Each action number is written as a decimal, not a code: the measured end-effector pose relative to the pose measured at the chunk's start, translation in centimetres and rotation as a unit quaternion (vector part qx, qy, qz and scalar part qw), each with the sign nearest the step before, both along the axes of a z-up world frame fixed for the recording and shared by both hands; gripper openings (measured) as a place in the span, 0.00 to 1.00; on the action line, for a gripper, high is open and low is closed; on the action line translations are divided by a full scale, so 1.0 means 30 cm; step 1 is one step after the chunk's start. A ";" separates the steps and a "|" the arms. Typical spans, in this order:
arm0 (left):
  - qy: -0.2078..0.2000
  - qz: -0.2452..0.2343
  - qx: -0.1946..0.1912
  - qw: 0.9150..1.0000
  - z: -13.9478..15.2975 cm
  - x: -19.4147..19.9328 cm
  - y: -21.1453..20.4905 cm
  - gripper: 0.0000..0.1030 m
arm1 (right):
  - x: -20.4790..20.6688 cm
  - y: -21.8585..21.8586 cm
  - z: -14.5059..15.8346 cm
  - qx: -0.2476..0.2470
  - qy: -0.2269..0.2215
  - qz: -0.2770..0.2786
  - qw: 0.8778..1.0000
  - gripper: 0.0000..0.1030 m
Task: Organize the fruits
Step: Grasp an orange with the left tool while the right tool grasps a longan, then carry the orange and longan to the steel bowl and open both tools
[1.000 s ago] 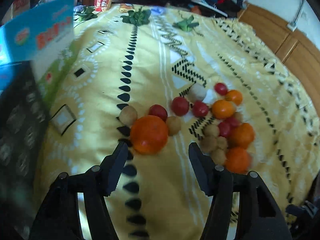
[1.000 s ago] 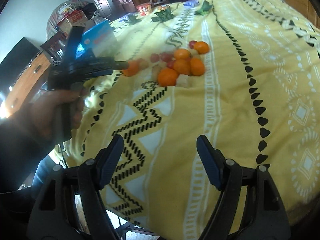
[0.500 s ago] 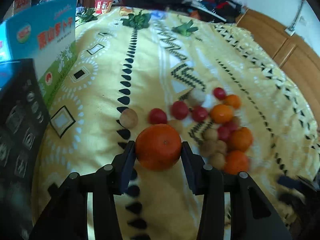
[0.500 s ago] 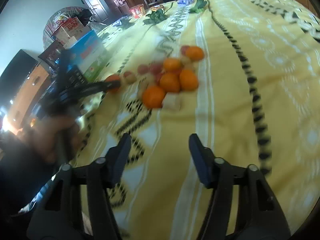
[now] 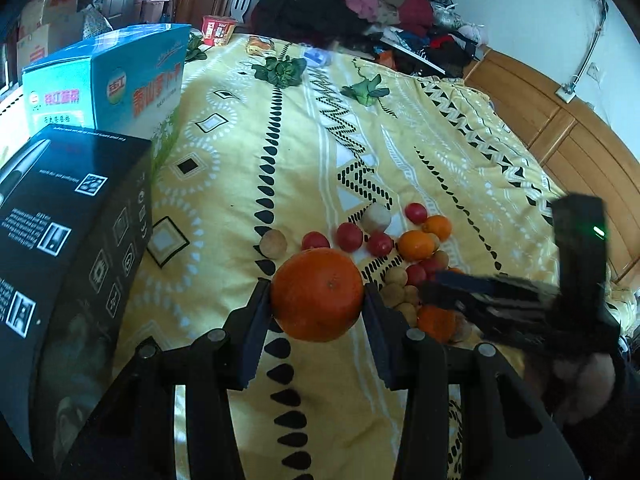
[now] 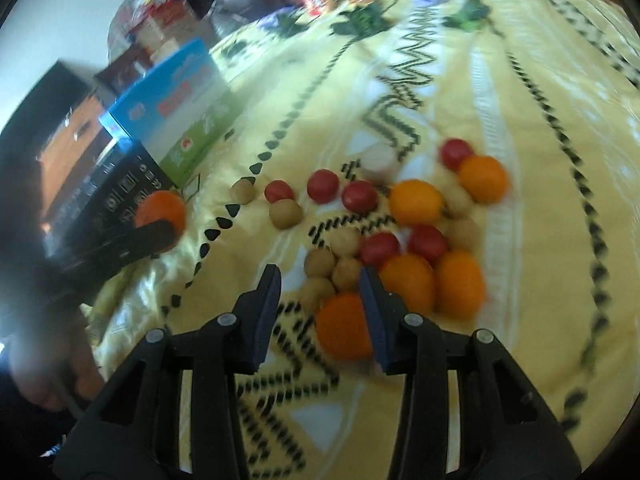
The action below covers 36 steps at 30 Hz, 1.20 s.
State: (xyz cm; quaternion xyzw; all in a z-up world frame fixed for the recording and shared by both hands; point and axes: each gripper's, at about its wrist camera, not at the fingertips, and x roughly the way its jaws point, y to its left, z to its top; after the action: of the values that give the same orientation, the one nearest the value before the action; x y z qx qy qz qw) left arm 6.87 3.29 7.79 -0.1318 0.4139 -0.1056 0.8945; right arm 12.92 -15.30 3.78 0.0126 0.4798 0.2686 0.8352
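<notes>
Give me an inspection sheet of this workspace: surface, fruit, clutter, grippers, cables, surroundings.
Surface: yellow patterned bedspread, wrinkled.
Job's things: big orange clamped in left gripper; pile of oranges, tomatoes and small tan fruits on the spread.
Clutter: blue box, black box, leafy greens.
Grippers: left shut on the orange; right gripper open, over the near edge of the pile.
Cables: nothing seen.
Surroundings: heap of clothes, wooden bed frame.

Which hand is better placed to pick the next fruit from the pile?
Right. The right tongs are open, right over the pile, beside an orange. The left tongs are shut on a big orange, away from the pile.
</notes>
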 end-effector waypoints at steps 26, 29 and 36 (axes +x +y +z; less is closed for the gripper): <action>-0.013 0.007 -0.012 1.000 0.020 -0.015 0.047 0.45 | 0.139 0.215 -0.061 -0.018 0.021 0.076 0.997 0.40; -0.010 0.006 -0.011 1.000 0.017 -0.018 0.045 0.45 | 0.146 0.257 -0.077 -0.041 0.015 0.086 0.995 0.40; -0.023 0.010 -0.008 1.000 0.068 -0.054 0.059 0.45 | 0.135 0.249 -0.086 -0.060 0.008 0.061 0.996 0.26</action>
State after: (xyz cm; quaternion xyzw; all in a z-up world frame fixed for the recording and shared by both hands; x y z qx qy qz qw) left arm 5.26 5.07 9.83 -0.1409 0.3912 -0.1031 0.9036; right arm 16.97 -7.81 1.21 -0.0645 0.5018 0.2892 0.8127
